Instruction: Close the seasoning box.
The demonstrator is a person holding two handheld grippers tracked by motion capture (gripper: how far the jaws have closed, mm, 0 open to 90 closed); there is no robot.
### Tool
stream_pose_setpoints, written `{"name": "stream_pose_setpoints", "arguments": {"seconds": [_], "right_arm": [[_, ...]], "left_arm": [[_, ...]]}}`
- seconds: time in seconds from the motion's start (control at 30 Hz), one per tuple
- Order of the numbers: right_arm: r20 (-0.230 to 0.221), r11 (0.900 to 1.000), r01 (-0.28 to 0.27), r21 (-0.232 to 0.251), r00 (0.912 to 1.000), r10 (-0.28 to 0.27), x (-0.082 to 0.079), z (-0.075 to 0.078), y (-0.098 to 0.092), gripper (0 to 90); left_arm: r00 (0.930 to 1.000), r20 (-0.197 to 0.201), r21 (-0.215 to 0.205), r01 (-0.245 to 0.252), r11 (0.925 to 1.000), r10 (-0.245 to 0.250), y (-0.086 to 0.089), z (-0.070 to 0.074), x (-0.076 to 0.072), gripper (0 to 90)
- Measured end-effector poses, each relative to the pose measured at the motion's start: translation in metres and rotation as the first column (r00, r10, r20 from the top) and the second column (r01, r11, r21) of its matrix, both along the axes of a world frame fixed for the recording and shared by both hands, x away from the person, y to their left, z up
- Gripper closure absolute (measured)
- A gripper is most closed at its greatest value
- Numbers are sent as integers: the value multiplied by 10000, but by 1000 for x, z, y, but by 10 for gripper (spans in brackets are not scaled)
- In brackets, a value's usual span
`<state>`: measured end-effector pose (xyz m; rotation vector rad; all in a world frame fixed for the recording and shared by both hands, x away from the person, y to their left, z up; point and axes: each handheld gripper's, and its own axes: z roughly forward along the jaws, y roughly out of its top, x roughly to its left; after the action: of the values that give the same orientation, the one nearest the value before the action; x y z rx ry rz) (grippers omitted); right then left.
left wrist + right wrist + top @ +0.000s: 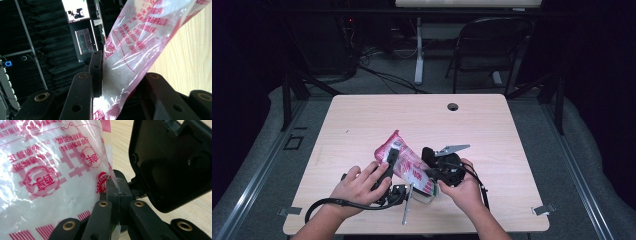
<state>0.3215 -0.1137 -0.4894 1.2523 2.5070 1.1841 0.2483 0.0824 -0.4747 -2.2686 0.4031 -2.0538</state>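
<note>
Pale wood-grain worktop (362,120) w/ a round cable hole (453,106) near the far edge; dark room behind, black folding chair (492,45) seen past it. Bag (404,165) is held just above the worktop's near-centre, btwn both hands. Left tongs (391,159) are clamped across the bag's body, jaws part-way apart w/ plastic pressed btwn them. Right tongs (117,192) are pinched fully together on the bag's thin edge. Bag: clear crinkly glossy plastic, pink-red print, white grainy contents.
</note>
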Motion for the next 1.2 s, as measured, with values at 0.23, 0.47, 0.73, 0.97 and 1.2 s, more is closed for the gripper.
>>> {"name": "stream_pose_setpoints", "arguments": {"seconds": [0.23,0.47,0.73,0.97,1.2], "right_arm": [[31,10000,51,-60,10000,-51,1,0,1,900],[35,10000,82,-13,10000,-82,1,0,1,900],[45,9998,190,17,9998,-190,2,0,1,900],[8,9998,218,37,9998,-218,2,0,1,900],[1,9993,336,143,9994,-336,2,0,0,900]], "left_arm": [[10000,57,49,31,10000,-31,0,0,0,710],[10000,33,5,42,10000,-42,0,0,0,706],[9999,31,95,163,9998,-163,0,2,-2,735],[9997,-130,104,189,9998,-188,2,2,-3,749],[9996,-14,410,290,9987,-290,2,2,-6,756]]}}
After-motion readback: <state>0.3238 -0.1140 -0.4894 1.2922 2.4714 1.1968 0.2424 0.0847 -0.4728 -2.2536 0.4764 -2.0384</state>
